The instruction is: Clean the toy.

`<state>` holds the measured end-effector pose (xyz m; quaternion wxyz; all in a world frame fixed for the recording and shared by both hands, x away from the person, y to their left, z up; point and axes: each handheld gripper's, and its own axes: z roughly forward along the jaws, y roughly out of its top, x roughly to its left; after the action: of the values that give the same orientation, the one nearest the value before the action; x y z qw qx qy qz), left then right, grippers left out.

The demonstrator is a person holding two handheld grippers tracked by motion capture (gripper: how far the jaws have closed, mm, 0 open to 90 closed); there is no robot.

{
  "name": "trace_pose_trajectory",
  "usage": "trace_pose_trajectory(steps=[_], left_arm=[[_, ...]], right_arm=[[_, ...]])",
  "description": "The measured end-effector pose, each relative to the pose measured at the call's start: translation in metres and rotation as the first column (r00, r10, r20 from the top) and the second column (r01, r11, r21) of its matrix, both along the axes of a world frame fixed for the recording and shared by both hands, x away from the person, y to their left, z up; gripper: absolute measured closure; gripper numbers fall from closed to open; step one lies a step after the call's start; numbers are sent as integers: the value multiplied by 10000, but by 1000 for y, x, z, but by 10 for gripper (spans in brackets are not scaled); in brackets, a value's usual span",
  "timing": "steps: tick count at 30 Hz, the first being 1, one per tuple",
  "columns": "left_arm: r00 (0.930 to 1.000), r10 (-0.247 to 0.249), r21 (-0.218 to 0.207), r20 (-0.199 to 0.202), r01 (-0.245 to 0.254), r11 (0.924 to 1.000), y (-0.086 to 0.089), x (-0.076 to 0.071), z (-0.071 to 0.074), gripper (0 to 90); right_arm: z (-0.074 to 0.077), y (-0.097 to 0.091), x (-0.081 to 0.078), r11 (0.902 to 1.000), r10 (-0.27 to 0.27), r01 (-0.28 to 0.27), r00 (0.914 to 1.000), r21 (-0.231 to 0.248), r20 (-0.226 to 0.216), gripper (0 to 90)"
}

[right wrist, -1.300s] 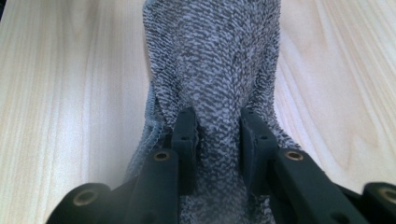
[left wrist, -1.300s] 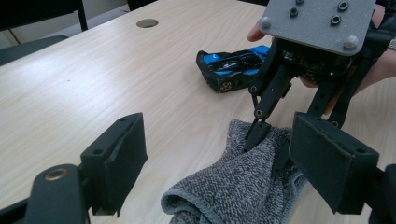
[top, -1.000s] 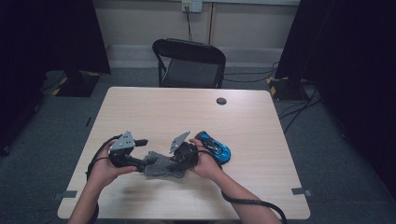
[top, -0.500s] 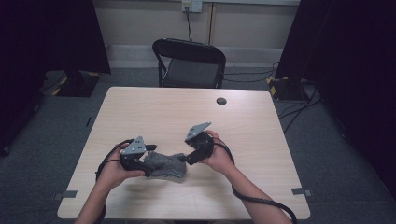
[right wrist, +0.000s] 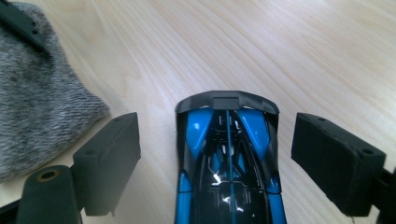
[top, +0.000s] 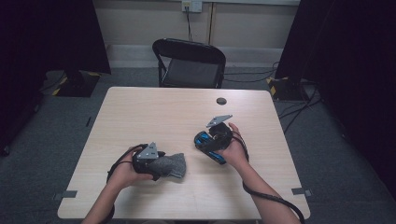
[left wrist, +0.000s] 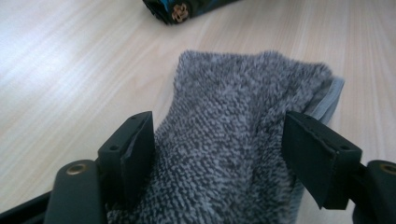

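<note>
A grey fuzzy cloth [top: 173, 166] lies bunched on the wooden table [top: 163, 107] near its front. My left gripper [top: 162, 165] comes at it from the left. In the left gripper view the cloth [left wrist: 224, 116] fills the gap between the jaws, which have just been closing and press on both its sides. A blue and black toy car [top: 215, 157] sits to the right of the cloth. My right gripper [top: 204, 140] straddles the car [right wrist: 229, 158]. Its jaws have just been opening and stand clear of the car on both sides.
A black folding chair [top: 189, 63] stands behind the table's far edge. A small black round object [top: 221, 101] rests near the far right of the table. Cables trail over the floor at the right. Dark curtains flank the room.
My right gripper has let go of the grey cloth, swung right and now stands open over the blue car. My left gripper has shifted right and down with the cloth.
</note>
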<state>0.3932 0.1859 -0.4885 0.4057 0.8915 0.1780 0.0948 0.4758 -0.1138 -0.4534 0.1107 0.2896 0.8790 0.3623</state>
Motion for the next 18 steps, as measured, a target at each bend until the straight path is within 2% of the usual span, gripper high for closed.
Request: trace_pose_trajectory(steps=[2,4,6,8,9,11,15,18], left_arm=[[10000,39,-122,-44,-40,9999,0,0,-2,250],[9999,80,-157,-114,-82,9998,0,1,-4,249],[9999,60,-148,-144,-62,9999,1,2,-4,248],[9999,53,-150,-144,-55,9999,1,1,-5,243],[9998,99,-189,-164,-102,9998,1,1,-5,243],[9998,113,-201,-178,-117,9997,1,1,-5,242],[9996,168,-265,-244,-174,9995,2,1,-6,243],[9995,173,-314,-260,-181,9993,2,2,-6,243]], right_arm=[[-6,2,4,9996,-98,97,9999,-256,-52,155],[-11,4,8,9997,-121,116,9996,-223,-239,155],[-16,7,11,9981,-263,250,9994,-571,-228,155],[-21,10,13,9980,-174,144,9986,-615,-492,154],[-23,12,13,9965,-219,187,9990,-810,-387,154],[-29,15,14,9965,-175,137,9989,-827,-446,161],[-36,16,13,9924,-426,368,9979,-1172,-479,184],[-39,14,14,9942,-459,398,9972,-1002,-596,201]])
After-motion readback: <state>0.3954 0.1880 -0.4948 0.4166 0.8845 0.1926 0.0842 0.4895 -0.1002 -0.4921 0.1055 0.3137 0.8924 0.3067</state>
